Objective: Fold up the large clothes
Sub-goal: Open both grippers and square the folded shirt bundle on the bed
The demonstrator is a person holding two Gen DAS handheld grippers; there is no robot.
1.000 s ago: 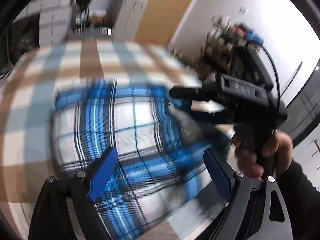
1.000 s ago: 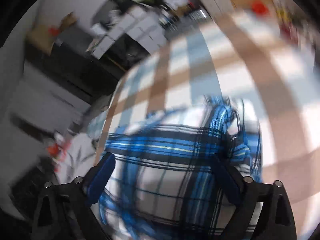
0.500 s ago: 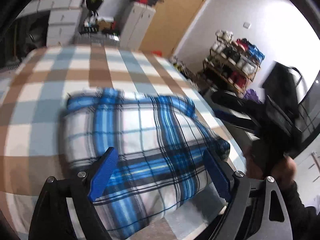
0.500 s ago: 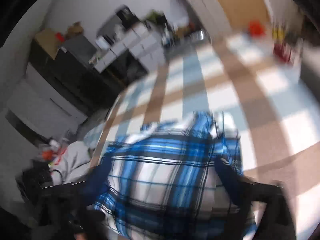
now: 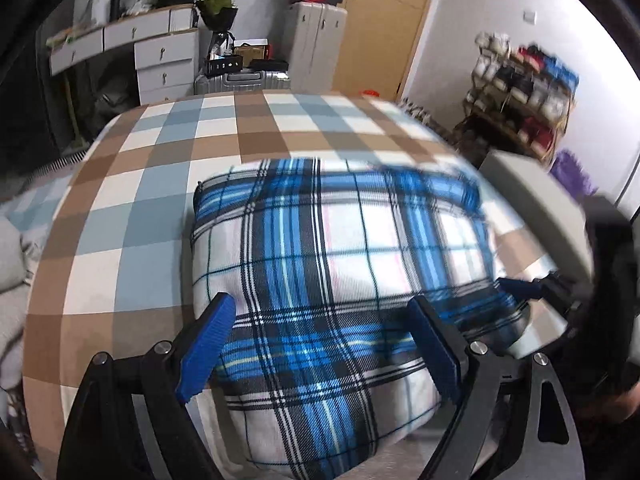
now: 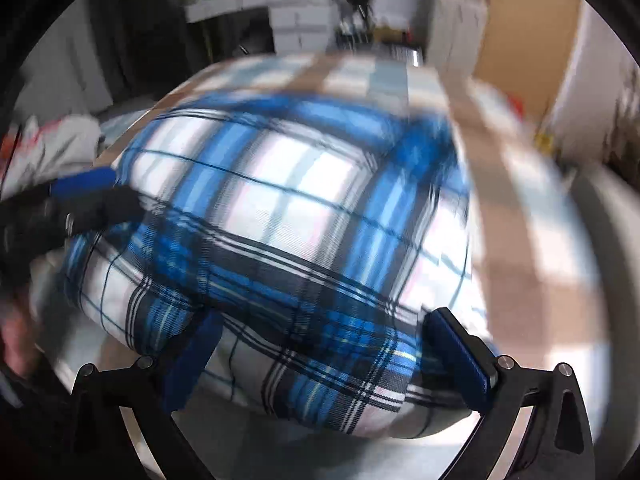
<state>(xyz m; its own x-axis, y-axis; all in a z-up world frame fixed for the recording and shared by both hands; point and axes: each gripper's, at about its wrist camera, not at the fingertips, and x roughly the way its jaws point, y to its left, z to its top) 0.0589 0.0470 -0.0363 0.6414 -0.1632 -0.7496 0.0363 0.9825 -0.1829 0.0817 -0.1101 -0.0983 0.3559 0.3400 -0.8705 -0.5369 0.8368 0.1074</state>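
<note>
A blue, white and black plaid garment lies folded into a thick rectangle on a checked bed cover. My left gripper hovers over the garment's near edge, open, with its blue pads clear of the cloth. The right gripper shows blurred at the garment's near right corner. In the right wrist view the garment fills the middle. My right gripper stands wide open, with the folded edge bulging between its fingers. The left gripper is at the far left of that view.
The bed cover extends beyond the garment on the left and far sides. Grey bedding lies at the left. White drawers, a suitcase, a cabinet and a shoe rack stand behind the bed.
The right gripper has swung from the garment's right side to its near right corner, rolling as it went, and its jaws have widened. The left gripper stays open over the near edge.
</note>
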